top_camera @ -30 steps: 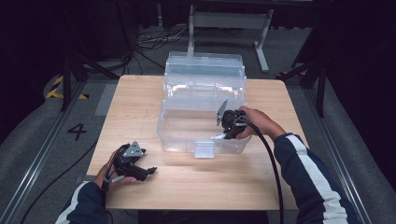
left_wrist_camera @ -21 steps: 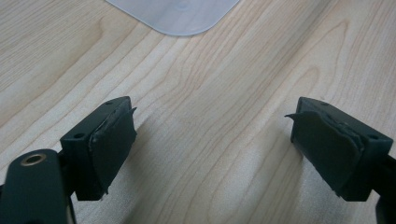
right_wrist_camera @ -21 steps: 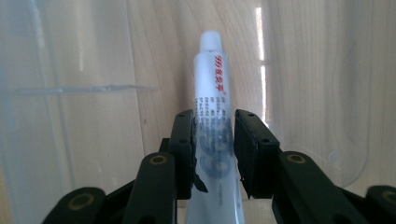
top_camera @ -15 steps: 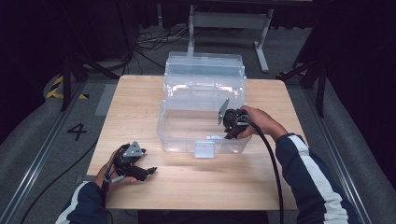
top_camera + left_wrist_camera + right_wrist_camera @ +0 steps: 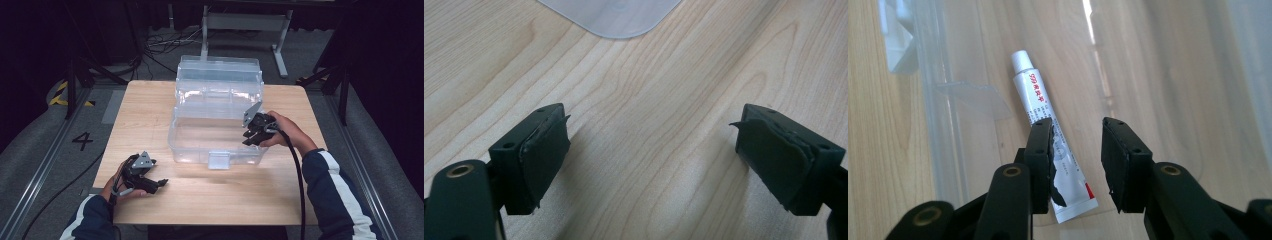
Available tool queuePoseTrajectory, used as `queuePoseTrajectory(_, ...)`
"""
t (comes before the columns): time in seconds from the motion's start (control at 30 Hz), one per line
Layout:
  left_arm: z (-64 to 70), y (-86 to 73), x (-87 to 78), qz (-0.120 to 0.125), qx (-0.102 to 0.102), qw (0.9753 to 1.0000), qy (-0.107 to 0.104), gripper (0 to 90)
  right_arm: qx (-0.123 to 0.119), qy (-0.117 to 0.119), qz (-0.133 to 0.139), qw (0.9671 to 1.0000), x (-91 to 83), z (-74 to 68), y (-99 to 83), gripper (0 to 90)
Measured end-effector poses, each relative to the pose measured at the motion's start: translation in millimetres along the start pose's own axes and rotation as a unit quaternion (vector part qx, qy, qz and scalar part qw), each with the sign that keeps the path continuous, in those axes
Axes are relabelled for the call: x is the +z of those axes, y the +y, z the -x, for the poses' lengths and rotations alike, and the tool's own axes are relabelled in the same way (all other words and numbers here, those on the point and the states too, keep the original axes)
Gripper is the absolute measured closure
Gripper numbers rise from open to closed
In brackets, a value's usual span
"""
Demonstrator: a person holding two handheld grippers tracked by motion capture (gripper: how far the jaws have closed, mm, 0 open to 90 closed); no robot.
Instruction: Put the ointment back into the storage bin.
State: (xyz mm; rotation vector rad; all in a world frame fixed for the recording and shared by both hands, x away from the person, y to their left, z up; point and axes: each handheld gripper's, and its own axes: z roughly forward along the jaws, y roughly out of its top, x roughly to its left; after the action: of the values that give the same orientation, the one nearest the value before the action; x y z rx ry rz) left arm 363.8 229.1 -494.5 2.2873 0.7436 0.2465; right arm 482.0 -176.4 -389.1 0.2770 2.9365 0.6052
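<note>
High view: your left gripper (image 5: 159,183) rests idle on the table (image 5: 150,107), jaws wide apart, nothing between them. Your right gripper (image 5: 1077,150) sits inside the clear box (image 5: 215,131), jaws part open; the white tube (image 5: 1040,112) lies on the box floor, partly behind the left jaw, not gripped. Looks like the tube is in; withdrawing and closing the lid remain.
</note>
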Motion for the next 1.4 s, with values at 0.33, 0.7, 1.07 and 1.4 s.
queuePoseTrajectory(0.33, -0.3, 1.3, 0.2, -0.004, 0.002, 1.0, 0.0, 13.9, 0.021, -0.021, 0.068, 0.9972, -19.1, -3.6, -20.7, 64.1)
queuePoseTrajectory(0.7, -0.2, 6.3, -0.7, -0.018, -0.01, 0.9997, 0.011, 18.8, 0.038, -0.056, 0.13, 0.9893, -38.6, -11.9, -38.9, 59.2)
queuePoseTrajectory(1.07, 6.1, 19.8, -8.5, -0.008, -0.002, 0.9997, 0.025, 21.4, 0.063, -0.088, 0.175, 0.9787, -55.9, -12.5, -57.1, 51.9)
queuePoseTrajectory(1.4, 14.0, 51.6, -32.1, 0.03, 0.022, 0.9984, 0.043, 23.9, 0.076, -0.123, 0.206, 0.9679, -72.0, -8.8, -60.5, 48.2)
